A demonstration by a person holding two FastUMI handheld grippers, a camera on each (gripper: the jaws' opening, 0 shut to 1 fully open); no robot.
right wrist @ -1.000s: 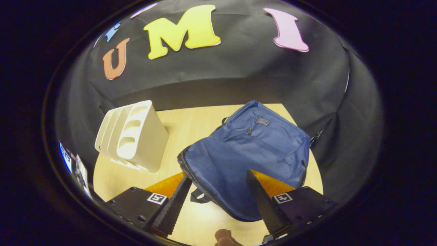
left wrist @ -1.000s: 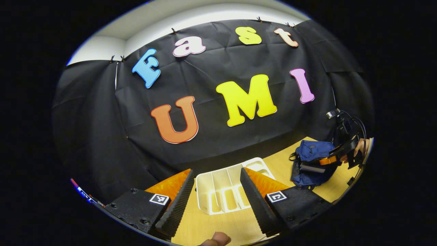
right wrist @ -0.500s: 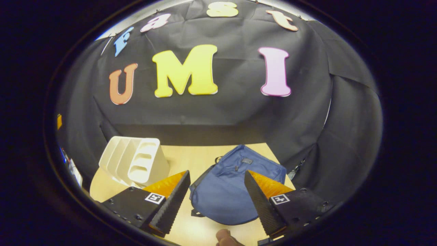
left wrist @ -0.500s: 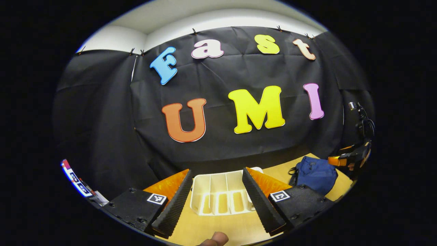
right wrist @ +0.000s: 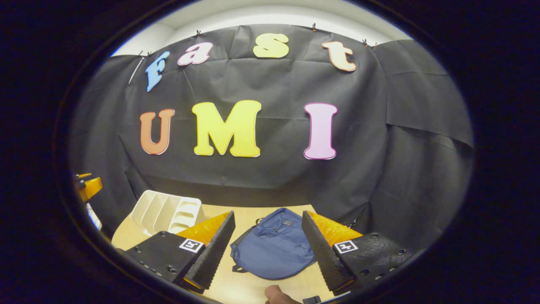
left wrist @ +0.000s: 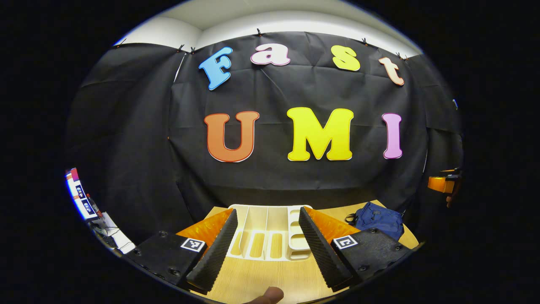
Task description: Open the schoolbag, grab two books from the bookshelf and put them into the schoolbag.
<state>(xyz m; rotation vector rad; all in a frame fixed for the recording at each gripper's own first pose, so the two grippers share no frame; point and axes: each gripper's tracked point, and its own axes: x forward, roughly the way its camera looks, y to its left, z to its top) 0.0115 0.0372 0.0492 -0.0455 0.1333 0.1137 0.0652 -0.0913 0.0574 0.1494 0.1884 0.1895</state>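
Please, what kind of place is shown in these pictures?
Probably a small recording booth, not a home: black cloth wall hangs behind a light wooden table, with a white slotted plastic bookshelf and a blue fabric schoolbag laid out.

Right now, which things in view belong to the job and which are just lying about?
Job:
- blue schoolbag, flat on the table
- white bookshelf
- left gripper, jaws open
- right gripper, jaws open

Lying about:
- clutter at the booth's left edge
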